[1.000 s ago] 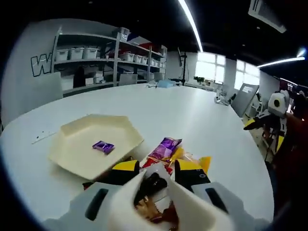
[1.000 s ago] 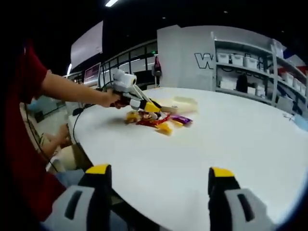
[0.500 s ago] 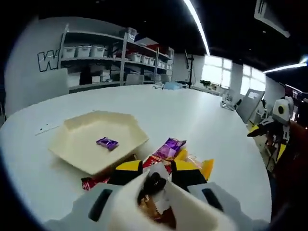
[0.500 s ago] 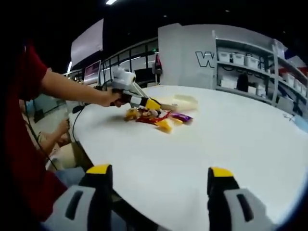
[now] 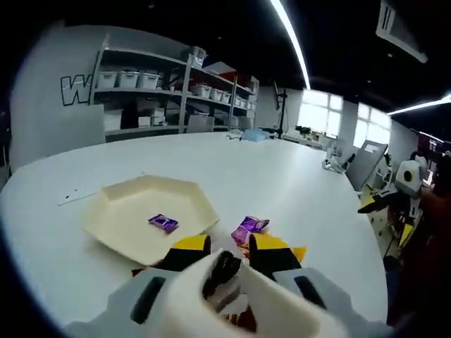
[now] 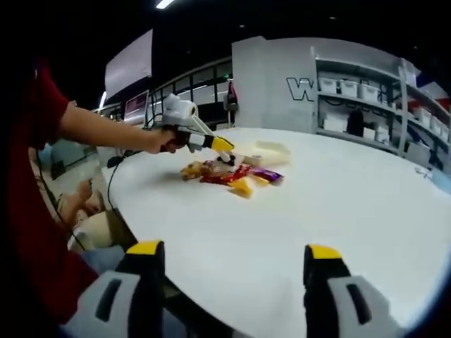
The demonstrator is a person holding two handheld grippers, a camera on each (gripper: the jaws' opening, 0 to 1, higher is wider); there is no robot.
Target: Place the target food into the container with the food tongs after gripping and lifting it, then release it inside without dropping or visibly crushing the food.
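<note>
The left gripper (image 5: 224, 257) is closed on the tongs (image 5: 211, 296), its yellow-tipped jaws pressing the cream arms together, raised above the table (image 5: 282, 176). In the right gripper view, a bare forearm (image 6: 106, 130) in a red sleeve (image 6: 42, 105) reaches out level over the table, holding it. The right gripper (image 6: 229, 264) hangs near the table's edge, well apart from the left, jaws spread wide with nothing between them.

Storage shelves (image 5: 141, 91) with white bins (image 5: 116, 79) stand behind the round white table (image 5: 282, 176).
</note>
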